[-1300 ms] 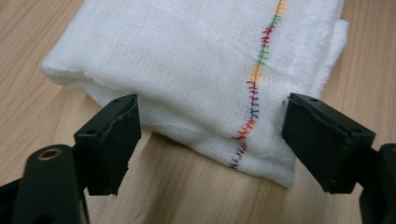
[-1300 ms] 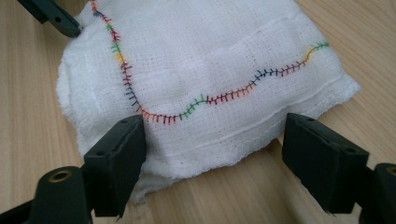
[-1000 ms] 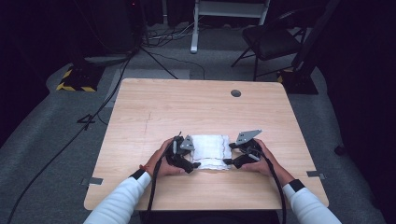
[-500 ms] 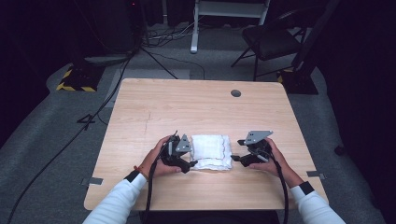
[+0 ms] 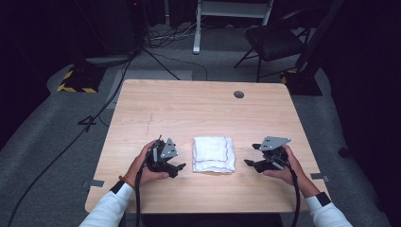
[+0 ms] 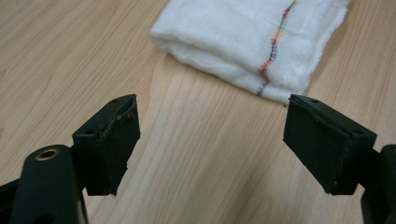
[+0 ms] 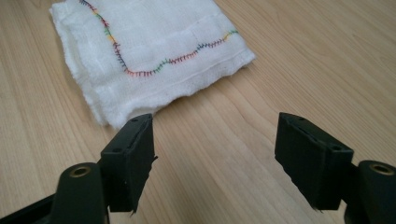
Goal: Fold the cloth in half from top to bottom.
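A light wooden table with a round grommet hole near its far right corner stood on grey carpet. Beyond its far edge, the dim room held a black chair, a white-legged stand, loose cables, and a yellow-and-black striped block at the left.

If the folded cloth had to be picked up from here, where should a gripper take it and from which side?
Probably the cloth's near right corner, with the right gripper coming in low from the right. The layered edges are stacked loose there and lie closest to its open jaws. The left gripper faces a rounded fold, which is thicker to pinch.
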Demonstrator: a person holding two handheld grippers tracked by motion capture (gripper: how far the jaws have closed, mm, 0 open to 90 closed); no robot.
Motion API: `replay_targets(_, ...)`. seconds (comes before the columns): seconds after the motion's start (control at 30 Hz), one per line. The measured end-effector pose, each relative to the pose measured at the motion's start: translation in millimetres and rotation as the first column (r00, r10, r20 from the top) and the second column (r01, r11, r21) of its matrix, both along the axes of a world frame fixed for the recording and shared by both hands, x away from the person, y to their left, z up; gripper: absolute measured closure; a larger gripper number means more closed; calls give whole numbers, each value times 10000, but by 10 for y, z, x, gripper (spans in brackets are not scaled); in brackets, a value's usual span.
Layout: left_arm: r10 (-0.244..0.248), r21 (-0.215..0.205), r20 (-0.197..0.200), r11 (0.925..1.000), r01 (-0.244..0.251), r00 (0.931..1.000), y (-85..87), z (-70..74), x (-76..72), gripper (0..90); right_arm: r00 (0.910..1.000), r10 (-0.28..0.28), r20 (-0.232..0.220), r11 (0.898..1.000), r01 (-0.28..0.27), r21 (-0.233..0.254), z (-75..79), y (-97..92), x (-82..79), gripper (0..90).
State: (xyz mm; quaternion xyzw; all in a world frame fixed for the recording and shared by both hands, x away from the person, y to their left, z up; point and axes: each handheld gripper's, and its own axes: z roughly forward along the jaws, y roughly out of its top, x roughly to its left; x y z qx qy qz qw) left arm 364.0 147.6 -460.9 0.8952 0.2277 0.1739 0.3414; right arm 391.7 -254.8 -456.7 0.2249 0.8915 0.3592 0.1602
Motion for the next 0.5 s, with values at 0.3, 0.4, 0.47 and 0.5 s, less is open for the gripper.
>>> replay_targets(0.3, 502, 236, 59, 9985, -503, 9987, 205, -45, -100, 189, 9990, -438, 110, 9989, 440, -184, -30, -231, -92, 294)
replay_targets(0.4, 716, 409, 94, 9966, -719, 9974, 286, -72, -128, 189, 9980, -618, 125, 9978, 621, -243, -48, -321, -123, 294)
replay_targets(0.47, 851, 461, 55, 9953, -853, 9964, 341, -90, -143, 189, 9968, -783, 130, 9965, 786, -275, -70, -385, -139, 294)
replay_targets(0.5, 944, 522, 55, 9942, -945, 9955, 372, -98, -152, 189, 9962, -866, 112, 9959, 869, -257, -82, -416, -146, 294)
